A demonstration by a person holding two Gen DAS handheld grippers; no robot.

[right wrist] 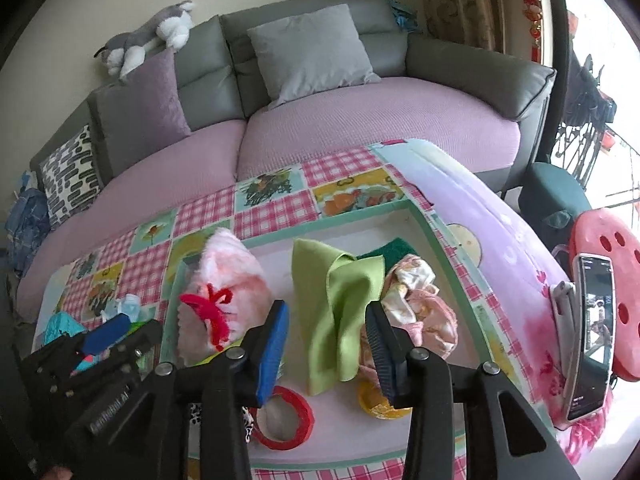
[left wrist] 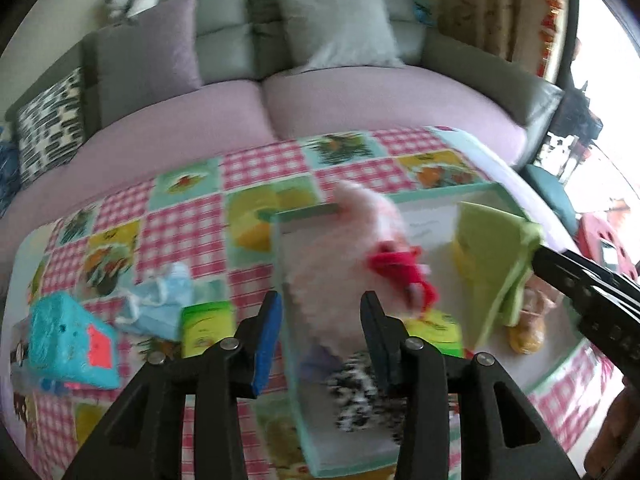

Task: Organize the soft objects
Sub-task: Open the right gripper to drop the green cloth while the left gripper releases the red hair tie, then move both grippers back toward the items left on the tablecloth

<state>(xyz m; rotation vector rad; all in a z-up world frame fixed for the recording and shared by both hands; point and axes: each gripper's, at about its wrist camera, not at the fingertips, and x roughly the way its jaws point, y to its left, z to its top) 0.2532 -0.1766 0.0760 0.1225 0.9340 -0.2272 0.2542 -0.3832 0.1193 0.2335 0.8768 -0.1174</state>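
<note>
A pink fluffy toy (left wrist: 340, 256) with a red bow (left wrist: 404, 272) sits in the shallow white tray with a green rim (left wrist: 304, 212); it also shows in the right wrist view (right wrist: 228, 280). My left gripper (left wrist: 320, 332) is open just in front of it. My right gripper (right wrist: 328, 344) is open, with a green cloth (right wrist: 336, 308) standing in the gap between its fingers. In the left wrist view the green cloth (left wrist: 492, 256) hangs at the right gripper's tip. A floral pink cloth (right wrist: 416, 304) lies right of the green cloth.
The tray (right wrist: 440, 240) also holds a red tape ring (right wrist: 284, 416), a yellow ring (right wrist: 380, 404) and a black-and-white cloth (left wrist: 356, 396). On the checked tablecloth lie a blue mask (left wrist: 160, 300) and a teal pack (left wrist: 68, 340). A phone (right wrist: 592, 336) stands at right. A sofa (right wrist: 360, 120) is behind.
</note>
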